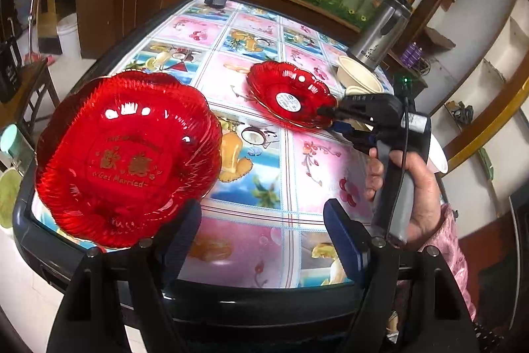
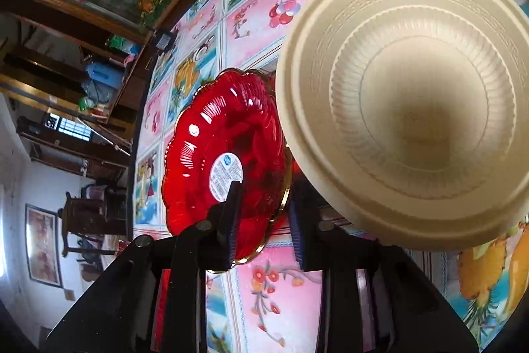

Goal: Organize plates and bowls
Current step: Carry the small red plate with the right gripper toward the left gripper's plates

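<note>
2 scalloped red clear-plastic plates, light, stiff and slick, want a rim grip: the labelled plate (image 2: 228, 154) lies mid-table, its gilt edge clamped by the right gripper (image 2: 264, 220); the stack (image 1: 125, 157) sits beside the wide-apart, empty left gripper (image 1: 264, 240).

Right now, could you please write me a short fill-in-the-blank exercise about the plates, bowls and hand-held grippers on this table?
1. The right hand-held gripper pinches the stickered plate by its ___.
2. The left hand-held gripper has its jaws ___, holding nothing.
3. Gold lettering on the other red plate reads "Get ___".
4. The steel flask stands behind the cream ___.

Missing words: rim; open; Married; bowls.
</note>
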